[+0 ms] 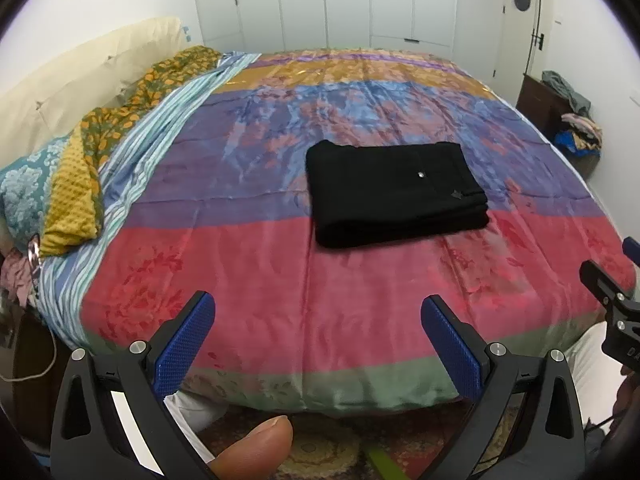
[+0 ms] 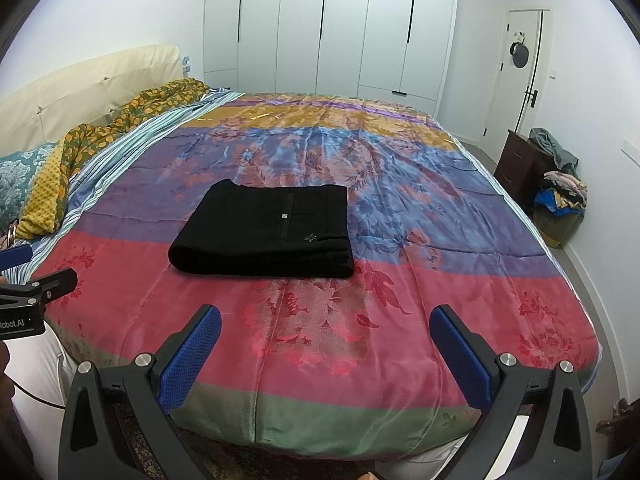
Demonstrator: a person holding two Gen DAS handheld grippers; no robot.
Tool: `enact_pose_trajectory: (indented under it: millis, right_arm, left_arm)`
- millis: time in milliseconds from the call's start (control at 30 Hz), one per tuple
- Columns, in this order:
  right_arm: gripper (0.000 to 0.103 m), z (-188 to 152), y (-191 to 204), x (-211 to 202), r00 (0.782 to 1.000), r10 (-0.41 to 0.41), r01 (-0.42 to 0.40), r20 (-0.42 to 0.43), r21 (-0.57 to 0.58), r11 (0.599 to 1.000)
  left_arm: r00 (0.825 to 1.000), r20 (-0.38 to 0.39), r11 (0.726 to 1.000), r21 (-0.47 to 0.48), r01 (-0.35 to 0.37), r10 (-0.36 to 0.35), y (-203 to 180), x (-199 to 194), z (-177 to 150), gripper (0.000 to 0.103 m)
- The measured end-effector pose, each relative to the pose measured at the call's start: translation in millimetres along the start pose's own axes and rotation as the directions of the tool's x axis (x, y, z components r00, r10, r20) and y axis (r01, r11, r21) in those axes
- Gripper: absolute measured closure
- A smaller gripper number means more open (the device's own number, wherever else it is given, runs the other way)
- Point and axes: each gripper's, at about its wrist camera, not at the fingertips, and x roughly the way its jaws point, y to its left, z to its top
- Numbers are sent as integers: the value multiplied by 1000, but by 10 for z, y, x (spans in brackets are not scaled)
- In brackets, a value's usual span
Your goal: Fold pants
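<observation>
Pants folded, both grippers hanging back empty.

Left view: my left gripper [image 1: 318,322] is gaping over the bed [image 1: 280,320]; pants [image 1: 396,192] are lying mid-bed, soft, thick. Right view: my right gripper [image 2: 325,334] is spread wide too; I'd pinch the stacked near edge.

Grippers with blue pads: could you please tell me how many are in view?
2. The left gripper and the right gripper both hover open at the bed's near edge, short of the folded black pants.
</observation>
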Motion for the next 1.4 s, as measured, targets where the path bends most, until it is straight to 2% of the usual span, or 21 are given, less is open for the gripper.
enact_pose_trajectory:
  millis: [133,567,767,900,1000,1167,1400]
  right_arm:
    - [0,3,13,-28,1000,-7,7,9,-1,1000]
    - [0,12,5,-39,1000,-23,23,18,-15,1000]
    - [0,8,8,-24,1000,-20,20,15,-15,1000]
    - [0,10,2,-19,1000,-21,22,15,-11,1000]
    - [0,24,-28,-16,1000,-24,24,20,-4,1000]
    - [0,36,-70,-29,999,-29,29,20,-1,1000]
    - [0,50,-50,-19,999,-34,34,9,-5,999]
  left_arm:
    - [1000,-7,1000,11,20,-20,-22,-9,-7,0]
    - [998,51,1000,1,26,-26,21,-113,17,1]
    - [995,99,1000,20,-2,0,-37,-169,34,0]
    - [988,150,998,41,-50,43,-75,-246,65,0]
    - [990,143,999,44,-1,-5,-53,-267,108,0]
    - [988,153,999,50,-23,15,-53,-289,118,0]
    - [996,91,999,45,-15,11,-77,-203,95,0]
